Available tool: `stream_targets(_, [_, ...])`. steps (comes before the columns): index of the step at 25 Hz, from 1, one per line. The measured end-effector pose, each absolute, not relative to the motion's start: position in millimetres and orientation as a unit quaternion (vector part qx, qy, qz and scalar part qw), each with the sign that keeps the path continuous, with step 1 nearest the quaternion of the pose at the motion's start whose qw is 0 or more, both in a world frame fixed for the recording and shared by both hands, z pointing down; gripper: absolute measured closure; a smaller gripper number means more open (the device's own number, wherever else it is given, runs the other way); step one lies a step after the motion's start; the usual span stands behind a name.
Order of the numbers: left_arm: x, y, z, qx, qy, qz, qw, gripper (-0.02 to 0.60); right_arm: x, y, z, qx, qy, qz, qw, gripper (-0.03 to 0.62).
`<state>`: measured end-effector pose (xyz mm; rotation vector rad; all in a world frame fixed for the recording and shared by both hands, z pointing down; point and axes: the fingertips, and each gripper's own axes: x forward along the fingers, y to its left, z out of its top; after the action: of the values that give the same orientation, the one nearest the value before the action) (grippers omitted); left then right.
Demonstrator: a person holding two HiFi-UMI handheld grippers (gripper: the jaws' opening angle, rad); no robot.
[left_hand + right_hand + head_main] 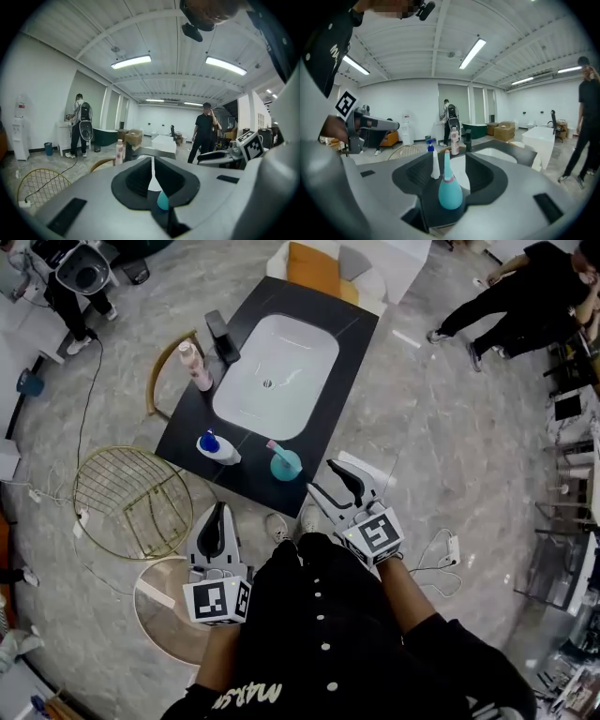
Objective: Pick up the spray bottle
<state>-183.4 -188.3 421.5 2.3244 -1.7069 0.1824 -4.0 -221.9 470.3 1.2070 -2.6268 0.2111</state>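
Note:
The spray bottle [217, 448], white with a blue head, stands on the near left corner of the black countertop [187, 427] beside the white basin [277, 371]. A teal bottle [285, 463] stands to its right. My right gripper [321, 475] is open and empty, a little short of the counter's near edge. In the right gripper view the teal bottle [450, 190] lines up between the jaws, with the spray bottle [435, 164] behind it to the left. My left gripper [219, 506] is shut and empty, lower left of the counter, with the teal bottle [162, 200] showing past its jaws.
A pink bottle [195, 365] and a black faucet [222, 337] stand at the counter's far left. A gold wire basket [131, 502] and a round side table [159, 615] sit on the floor to the left. People stand at the room's edges [525, 296]. A power strip [452, 547] lies to the right.

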Motion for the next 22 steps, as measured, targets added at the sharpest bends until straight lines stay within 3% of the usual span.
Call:
stream_targets(5, [-187,-194,443,0.783,-0.595,0.084,0.159,0.554,-35,-242,527,0.348,-0.919,0.089,0.165,0.355])
stream_targets(12, [-194,-199,491,0.759,-0.609,0.122,0.196,0.554,-76,-275,569,0.306,-0.937,0.073,0.154,0.347])
stream_targets(13, [-195,-198,497,0.755,-0.611,0.127,0.201,0.554,-79,-278,572,0.307,-0.937,0.068,0.154,0.354])
stream_targets(15, [-199,-197,505,0.747,-0.617,0.135,0.207,0.554,-82,-281,575,0.308,-0.937,0.053,0.155,0.442])
stream_targets(22, [-197,-213,499,0.743,-0.624,0.139,0.200,0.554,-71,-304,553,0.324,-0.936,0.071,0.116,0.467])
